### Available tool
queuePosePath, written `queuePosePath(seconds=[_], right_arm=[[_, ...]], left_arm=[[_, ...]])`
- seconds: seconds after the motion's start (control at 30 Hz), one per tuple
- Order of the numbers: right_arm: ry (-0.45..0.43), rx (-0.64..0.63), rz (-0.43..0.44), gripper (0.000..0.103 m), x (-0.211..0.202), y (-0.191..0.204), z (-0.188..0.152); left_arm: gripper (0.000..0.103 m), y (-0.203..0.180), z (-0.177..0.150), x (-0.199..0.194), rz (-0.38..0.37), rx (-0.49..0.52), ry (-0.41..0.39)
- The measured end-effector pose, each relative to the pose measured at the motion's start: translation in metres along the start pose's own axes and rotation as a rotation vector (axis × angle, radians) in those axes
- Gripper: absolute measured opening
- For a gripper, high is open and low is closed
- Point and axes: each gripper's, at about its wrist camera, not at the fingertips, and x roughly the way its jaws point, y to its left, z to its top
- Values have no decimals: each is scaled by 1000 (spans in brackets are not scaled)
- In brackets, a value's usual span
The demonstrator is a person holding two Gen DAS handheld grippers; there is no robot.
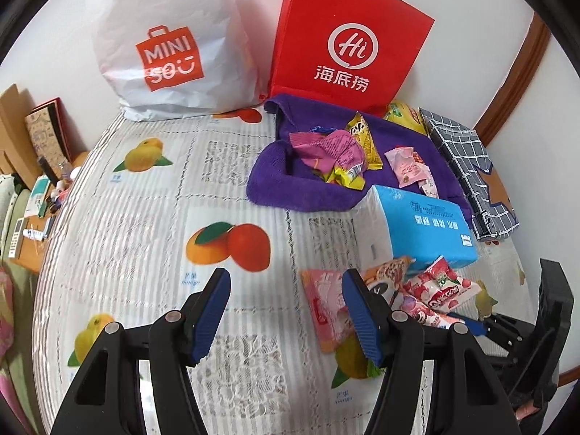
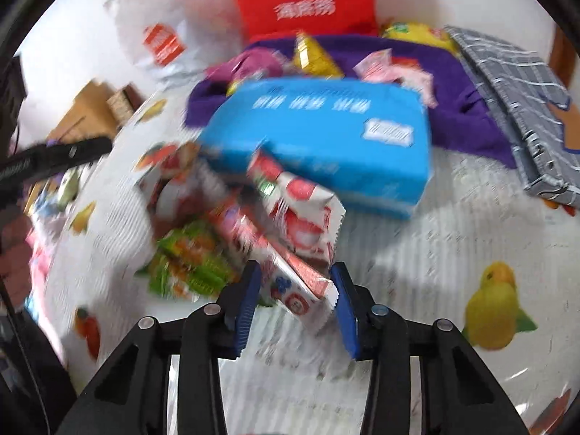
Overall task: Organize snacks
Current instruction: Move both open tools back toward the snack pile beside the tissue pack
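My right gripper (image 2: 295,284) is shut on the near end of a long red-and-white snack packet (image 2: 290,272), which sticks out from a heap of packets (image 2: 203,253) in front of a blue tissue pack (image 2: 326,137). The view is blurred. My left gripper (image 1: 286,311) hangs open over the fruit-print tablecloth (image 1: 145,217) with nothing between its fingers. A pink packet (image 1: 322,308) lies just beside its right finger. Farther back a purple cloth (image 1: 290,185) holds several pink and yellow snack wrappers (image 1: 337,156).
A white shopping bag (image 1: 163,43) and a red paper bag (image 1: 348,40) stand against the back wall. A grey checked box (image 1: 467,166) lies right of the purple cloth. Boxes and small clutter (image 1: 32,166) sit beyond the table's left edge.
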Motion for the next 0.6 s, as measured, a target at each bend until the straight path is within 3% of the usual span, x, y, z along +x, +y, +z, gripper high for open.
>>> queuePosePath(seconds=[0.17,0.27,0.37,0.43,0.5,0.6], right_arm=[[-34,-33,-12,41,-10,8,-10],[-66,-32,-42,41,-12,8,-3],[-52,-31,-19,40,-2,9,5],[-44,-33,-12,33,3,9,6],[-69,-38,1,19,-2,10,2],[-110,-35,28,14,-18,9,-8]], left_arm=[[62,1,-9,-5,12,-7,2],[62,2,-12,-7,24,-10,3],[62,4,-15,-11,33,-16,-1],[62,4,-18,-13,39,-14,-2],[62,3,-21,-12,43,-11,-1],[62,1,-25,-9,35,-12,6]])
